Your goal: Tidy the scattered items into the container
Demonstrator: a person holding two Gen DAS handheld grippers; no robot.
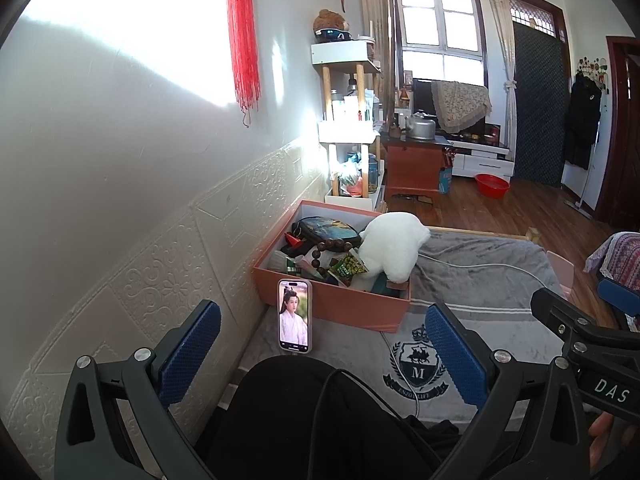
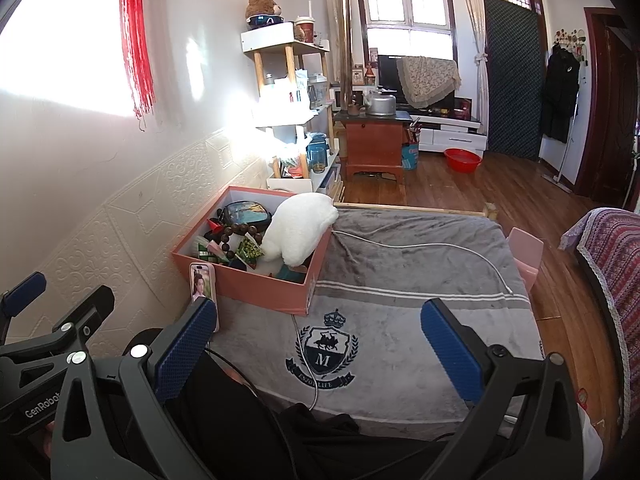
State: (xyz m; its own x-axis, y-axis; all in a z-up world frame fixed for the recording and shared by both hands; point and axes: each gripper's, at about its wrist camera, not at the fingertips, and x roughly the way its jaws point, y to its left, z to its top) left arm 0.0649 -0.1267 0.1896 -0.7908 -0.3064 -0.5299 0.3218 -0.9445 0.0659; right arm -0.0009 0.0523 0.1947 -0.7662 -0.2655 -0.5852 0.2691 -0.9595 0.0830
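Two grippers: I have my left gripper (image 1: pixel 322 354) and my right gripper (image 2: pixel 318 346) both raised over the bed, side by side, pointing toward the wall corner.
Left tongs: spread wide, blue ribbed pads (image 1: pixel 190 354) far apart, nothing between them.
Right tongs: also spread wide, blue ribbed pads (image 2: pixel 450 350) far apart, nothing held.
Container: I see a salmon-pink rectangular cardboard box (image 1: pixel 352 306) on the grey plush blanket with a crest print (image 2: pixel 400 280), set against the embossed cream wall panel (image 1: pixel 132 280).
Items in box: a fluffy white plush toy (image 1: pixel 394 246) leans over the right rim; a string of dark brown wooden beads (image 1: pixel 326 254) lies in the middle; a green printed snack packet (image 1: pixel 349 267) sits just beside the beads; a dark oval pouch with a painted scene (image 1: pixel 326 230) lies at the far end.
Phone: a pink-cased smartphone with a lit screen (image 1: pixel 295 315) stands upright against the box's near wall.
Cable: a white charging cable (image 2: pixel 440 246) trails across the blanket, right of the box.
Person: a dark-clothed leg (image 1: pixel 320 420) fills the near edge below my tongs.
Background: a white-and-wood shelf unit (image 2: pixel 288 92) stands beyond the box; a red plastic basin (image 2: pixel 462 159) rests on the wooden floor.
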